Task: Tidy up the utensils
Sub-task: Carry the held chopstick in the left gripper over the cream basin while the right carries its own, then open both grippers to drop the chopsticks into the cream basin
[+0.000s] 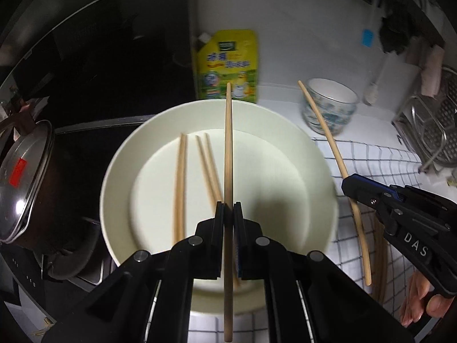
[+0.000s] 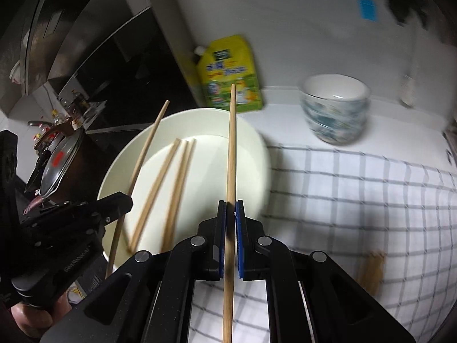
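Note:
My left gripper (image 1: 228,208) is shut on a wooden chopstick (image 1: 228,148) that sticks up over a white plate (image 1: 120,177). Three more chopsticks (image 1: 180,183) lie on that plate. My right gripper (image 2: 230,205) is shut on a second chopstick (image 2: 232,143), held above the plate's (image 2: 257,148) right edge. In the left wrist view the right gripper (image 1: 350,184) appears at the right with its chopstick (image 1: 328,131) slanting over the checked cloth. In the right wrist view the left gripper (image 2: 125,203) shows at the left with its chopstick (image 2: 148,140). A few chopsticks (image 2: 371,268) lie on the cloth.
A white checked cloth (image 2: 357,200) covers the counter at the right. A patterned bowl (image 2: 334,108) and a yellow refill pouch (image 2: 231,74) stand at the back wall. A pot with a glass lid (image 1: 25,183) sits left, a metal rack (image 1: 431,131) far right.

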A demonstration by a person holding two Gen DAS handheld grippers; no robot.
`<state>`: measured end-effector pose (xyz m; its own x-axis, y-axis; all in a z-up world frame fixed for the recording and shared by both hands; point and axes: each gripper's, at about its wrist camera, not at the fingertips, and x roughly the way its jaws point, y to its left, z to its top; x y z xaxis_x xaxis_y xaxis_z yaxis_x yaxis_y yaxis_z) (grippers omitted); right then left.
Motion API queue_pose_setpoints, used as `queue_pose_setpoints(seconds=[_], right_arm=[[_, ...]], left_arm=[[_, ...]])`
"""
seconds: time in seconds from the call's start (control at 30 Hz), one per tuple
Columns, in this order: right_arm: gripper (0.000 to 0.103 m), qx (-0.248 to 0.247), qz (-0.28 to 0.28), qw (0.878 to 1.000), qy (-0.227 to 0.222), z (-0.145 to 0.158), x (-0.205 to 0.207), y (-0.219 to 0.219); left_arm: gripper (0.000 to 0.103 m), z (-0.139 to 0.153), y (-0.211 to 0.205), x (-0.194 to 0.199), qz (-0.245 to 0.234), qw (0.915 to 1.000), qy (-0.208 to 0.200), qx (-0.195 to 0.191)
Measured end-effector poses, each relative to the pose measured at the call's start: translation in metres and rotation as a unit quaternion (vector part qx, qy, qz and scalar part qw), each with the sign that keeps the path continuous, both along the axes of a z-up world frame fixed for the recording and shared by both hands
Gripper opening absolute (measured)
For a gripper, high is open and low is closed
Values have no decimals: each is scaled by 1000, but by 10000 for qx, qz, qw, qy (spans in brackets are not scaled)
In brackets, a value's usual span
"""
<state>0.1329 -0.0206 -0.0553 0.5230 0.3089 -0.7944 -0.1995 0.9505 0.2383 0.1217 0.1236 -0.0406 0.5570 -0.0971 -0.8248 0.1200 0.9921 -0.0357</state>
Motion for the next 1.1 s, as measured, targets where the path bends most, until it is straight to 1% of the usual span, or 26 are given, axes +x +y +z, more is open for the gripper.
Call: queue_pose_setpoints(seconds=[0.13,0.3,0.5,0.63,0.77,0.93,0.97,1.0,1.03,1.07,1.1], right_arm=[[6,-23,156,9998,134,-10,27,30],[6,-44,180,9992,356,-24,52,51],[6,-101,151,9972,719,-48,59,58],[6,-170,28,9945,1028,-69,60,55],[7,-194,-46,9942,1056,-72,59,53],[7,-240,-45,9952,945,-68,56,53],[8,-203,-53,9958,886,-65,55,52],[10,-207,-69,9963,826,-62,54,52],[15,-233,-80,9967,775,-59,54,51],[16,-254,-91,9971,709,-55,53,51],[16,-240,-101,9974,668,-52,52,50]], left_arm=[[7,-10,18,20,114,9999,96,11],[7,-29,28,36,170,9995,280,-43],[7,-49,33,48,115,9988,470,-13],[7,-60,33,51,69,9984,564,29],[7,-68,35,51,23,9978,659,52],[9,-71,38,52,70,9976,682,88],[17,-70,40,52,101,9976,685,53],[23,-70,42,52,125,9976,674,16],[36,-68,44,51,155,9979,628,8],[47,-66,45,50,192,9982,564,28],[50,-63,47,48,228,9985,500,46]])
